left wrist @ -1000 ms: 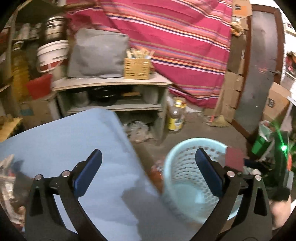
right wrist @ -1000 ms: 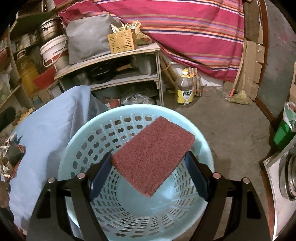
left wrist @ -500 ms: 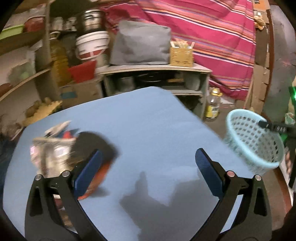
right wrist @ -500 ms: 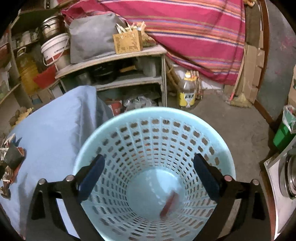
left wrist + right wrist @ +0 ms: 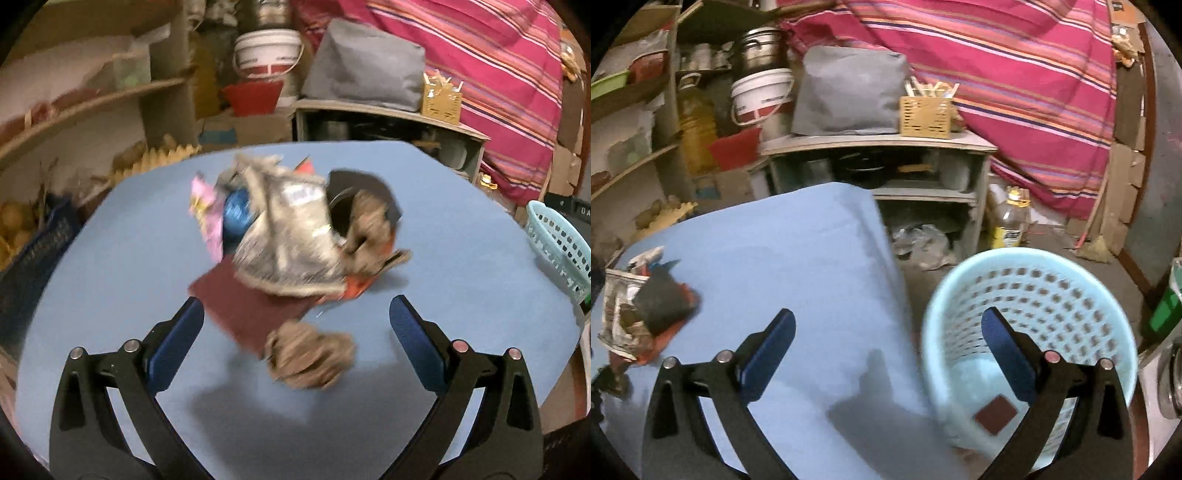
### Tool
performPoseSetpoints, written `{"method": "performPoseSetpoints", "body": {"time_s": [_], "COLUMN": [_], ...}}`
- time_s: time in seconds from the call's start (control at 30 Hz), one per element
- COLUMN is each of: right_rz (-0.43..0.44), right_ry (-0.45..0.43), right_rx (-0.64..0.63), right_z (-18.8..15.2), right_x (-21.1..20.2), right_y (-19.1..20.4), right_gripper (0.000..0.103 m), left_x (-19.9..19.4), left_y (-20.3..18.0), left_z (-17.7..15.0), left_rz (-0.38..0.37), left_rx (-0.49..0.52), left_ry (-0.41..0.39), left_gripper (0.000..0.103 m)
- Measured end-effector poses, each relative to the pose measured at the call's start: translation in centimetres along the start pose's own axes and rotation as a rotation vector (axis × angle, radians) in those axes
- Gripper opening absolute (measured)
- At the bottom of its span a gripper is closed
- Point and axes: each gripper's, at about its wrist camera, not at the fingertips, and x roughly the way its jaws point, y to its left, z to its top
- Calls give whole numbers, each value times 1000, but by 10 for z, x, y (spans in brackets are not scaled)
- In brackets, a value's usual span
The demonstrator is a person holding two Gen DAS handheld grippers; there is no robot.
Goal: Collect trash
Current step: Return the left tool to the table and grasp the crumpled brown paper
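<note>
A blurred trash pile lies on the blue table: crumpled newspaper, a maroon scouring pad, a brown paper wad, a black piece and pink wrapper. My left gripper is open, just short of the pile, over the wad. My right gripper is open and empty over the table's right edge. The light blue basket stands on the floor beside the table, with a maroon pad at its bottom. The pile also shows at the left of the right wrist view.
Grey shelves with a grey bag, a wooden box and a white bucket stand behind the table. A bottle stands on the floor. A striped cloth hangs at the back. The basket's rim shows at the left wrist view's right edge.
My right gripper opened and dropped the maroon pad into the basket, then swung left over the table edge. My left gripper swung left from the basket to the trash pile.
</note>
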Motion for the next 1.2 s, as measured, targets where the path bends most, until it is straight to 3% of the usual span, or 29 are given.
{"method": "performPoseSetpoints", "body": {"time_s": [0.23, 0.3, 0.37, 0.6, 0.87, 1.2], "right_rz": [67, 70, 83, 135, 197, 185], "right_ry": [4, 19, 28, 15, 32, 67], "right_rx": [39, 21, 9, -63, -152, -218], "right_z": [-5, -6, -10, -22, -39, -55], "right_x": [-2, 1, 1, -11, -16, -9], "right_y": [39, 53, 70, 128, 190, 246], "right_gripper": [98, 98, 98, 98, 98, 96], "left_x": [7, 13, 14, -6, -11, -1], "left_y": [7, 5, 4, 15, 65, 101], "left_z": [-10, -9, -8, 6, 42, 53], "left_rz": [-45, -77, -87, -72, -20, 59], "left_rx": [5, 14, 14, 18, -100, -171], "left_ry": [43, 65, 69, 26, -43, -59], "left_gripper": [65, 49, 43, 42, 37, 37]}}
